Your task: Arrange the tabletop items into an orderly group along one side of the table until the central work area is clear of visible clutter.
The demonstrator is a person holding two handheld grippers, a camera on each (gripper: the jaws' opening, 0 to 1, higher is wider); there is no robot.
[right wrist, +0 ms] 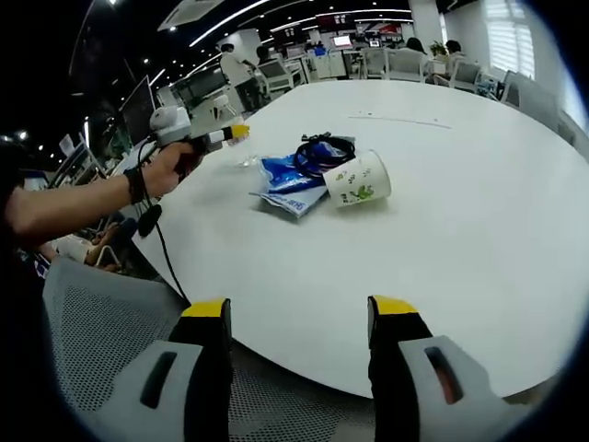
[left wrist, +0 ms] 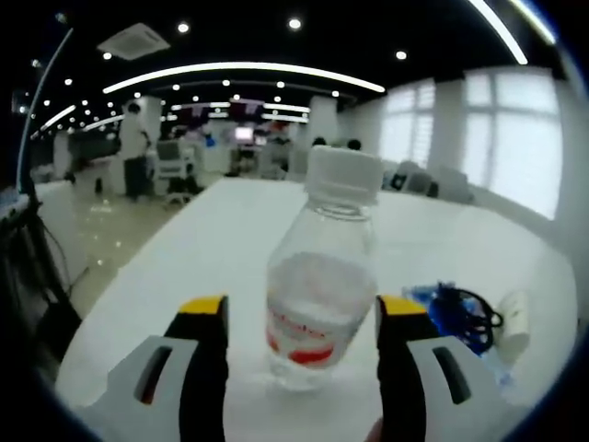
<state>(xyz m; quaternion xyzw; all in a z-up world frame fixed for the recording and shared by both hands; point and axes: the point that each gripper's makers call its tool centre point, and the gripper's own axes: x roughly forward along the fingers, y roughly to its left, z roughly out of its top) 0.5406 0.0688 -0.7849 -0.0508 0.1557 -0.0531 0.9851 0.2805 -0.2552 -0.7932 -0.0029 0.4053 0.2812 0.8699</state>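
Observation:
A clear plastic bottle (left wrist: 317, 304) with a white cap and a red label stands upright on the white table (left wrist: 230, 239). My left gripper (left wrist: 302, 318) is open, one jaw on each side of the bottle, with a gap on the left. To its right lie a blue packet (left wrist: 440, 308), a black cable coil (left wrist: 471, 318) and a tipped paper cup (left wrist: 515, 318). In the right gripper view the packet (right wrist: 281, 189), cable (right wrist: 322, 152) and cup (right wrist: 359, 180) lie together mid-table. A hand holds the left gripper (right wrist: 235, 134) beyond them. My right gripper (right wrist: 299, 318) is open and holds nothing, near the table's edge.
A grey mesh chair back (right wrist: 101, 341) sits below the table's near edge. Chairs (right wrist: 405, 60) line the far side. A person (left wrist: 133, 147) stands among desks far behind. The white tabletop (right wrist: 460, 203) stretches wide to the right.

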